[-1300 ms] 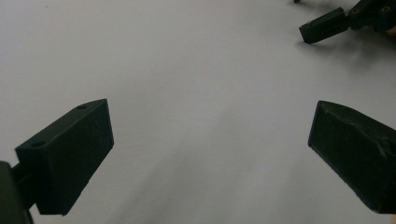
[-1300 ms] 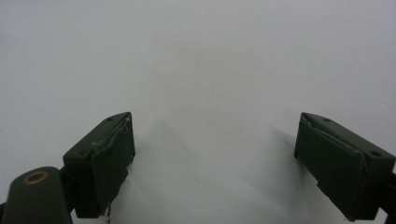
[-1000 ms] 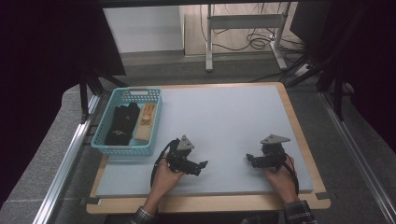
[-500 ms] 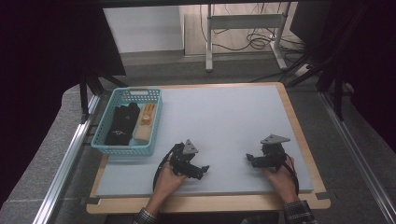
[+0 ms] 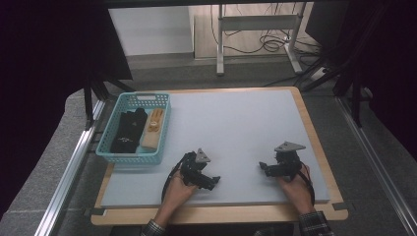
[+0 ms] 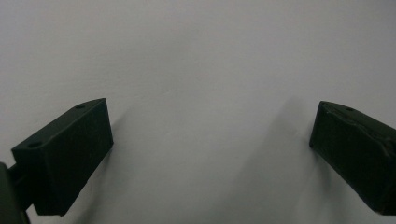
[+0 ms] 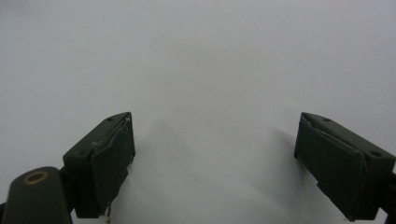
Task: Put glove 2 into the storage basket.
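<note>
The left claw [image 5: 212, 181] rests low on the pale grey mat [image 5: 236, 128] near the front edge of the worktop [image 5: 314, 132], held in the person's left hand [image 5: 178, 189], with its tip aimed to the right across the mat. In the left gripper view its two black jaws stand spread wide, with bare grey mat between them and nothing in their grip. A grey three-cornered plate sits on top of it, and a black cable loops from it back toward the wrist.

The right claw [image 5: 263, 168] lies well apart from it on the same mat, nearer the right edge, held in the right hand [image 5: 295, 184], and points left toward the other claw. In the right gripper view its jaws are likewise spread, empty, over plain mat; a brass-coloured ring shows on the dark body at the lower left corner of that view. Its own grey plate stands above it.

At the worktop's left rear stands a turquoise plastic basket [image 5: 114, 147] with perforated walls. Inside it lie a black object [image 5: 127, 130] on the left and a tan, block-like item [image 5: 152, 130] on the right, side by side. Small pale marks show on the black object, too small to read. No other writing or brand can be made out.

A plaid sleeve cuff [image 5: 310, 223] shows at the right wrist.
</note>
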Demonstrator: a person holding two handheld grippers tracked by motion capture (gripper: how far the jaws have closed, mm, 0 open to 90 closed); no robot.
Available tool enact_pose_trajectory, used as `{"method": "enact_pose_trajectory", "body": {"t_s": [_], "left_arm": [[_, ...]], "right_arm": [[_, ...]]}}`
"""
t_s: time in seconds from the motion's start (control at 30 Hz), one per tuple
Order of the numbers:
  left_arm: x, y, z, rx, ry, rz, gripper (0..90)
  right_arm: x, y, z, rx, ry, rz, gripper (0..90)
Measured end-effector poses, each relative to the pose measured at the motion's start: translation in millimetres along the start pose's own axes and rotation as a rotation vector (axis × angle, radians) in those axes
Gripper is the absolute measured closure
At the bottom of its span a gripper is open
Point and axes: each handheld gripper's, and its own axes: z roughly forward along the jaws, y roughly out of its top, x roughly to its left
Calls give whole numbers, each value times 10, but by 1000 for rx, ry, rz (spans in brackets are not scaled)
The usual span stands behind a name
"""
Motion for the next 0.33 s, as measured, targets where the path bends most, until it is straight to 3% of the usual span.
{"method": "enact_pose_trajectory", "body": {"t_s": [0.33], "left_arm": [[-14,0,5,6,9,5,0]], "right_arm": [[1,-1,0,1,0,1,118]]}}
